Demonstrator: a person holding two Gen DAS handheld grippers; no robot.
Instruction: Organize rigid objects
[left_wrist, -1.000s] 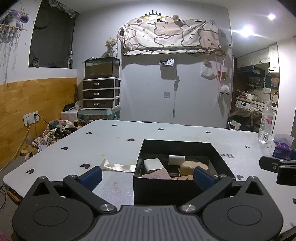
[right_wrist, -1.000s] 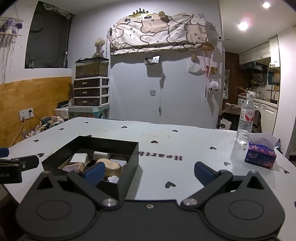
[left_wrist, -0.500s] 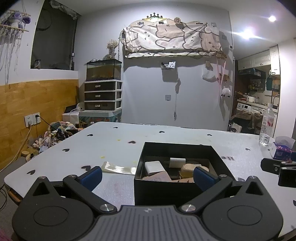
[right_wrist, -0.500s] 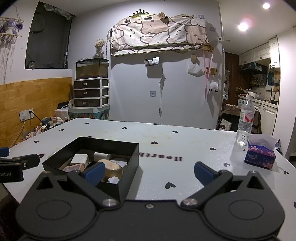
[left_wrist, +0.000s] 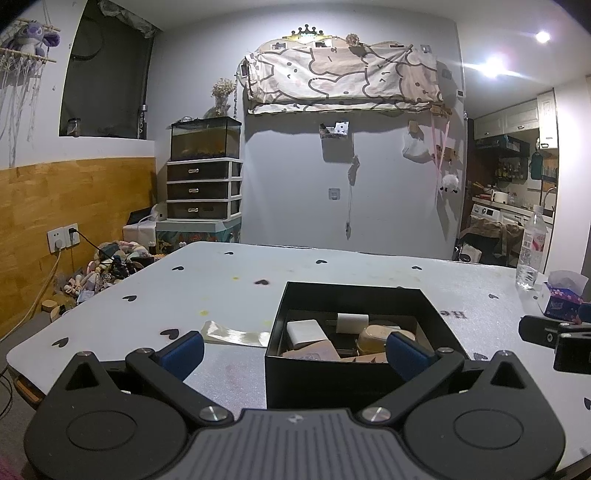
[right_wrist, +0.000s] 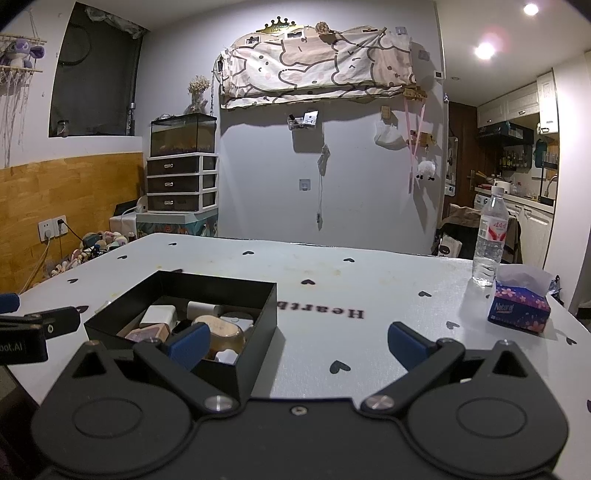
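- Left gripper (left_wrist: 293, 349) and right gripper (right_wrist: 298, 345): jaws spread, holding nothing.
- Black box (left_wrist: 354, 301) of small objects sits just ahead of the left jaws.
- Packing looks finished; next, likely clear the flat wrapper (left_wrist: 236, 334) beside it.

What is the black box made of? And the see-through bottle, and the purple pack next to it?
The black box looks like matte cardboard: thin, straight walls with sharp folded corners and no shine. The bottle looks like clear plastic, since the room shows through it, with a red label. The purple pack seems to be soft printed plastic film, with white tissue paper poking out on top.
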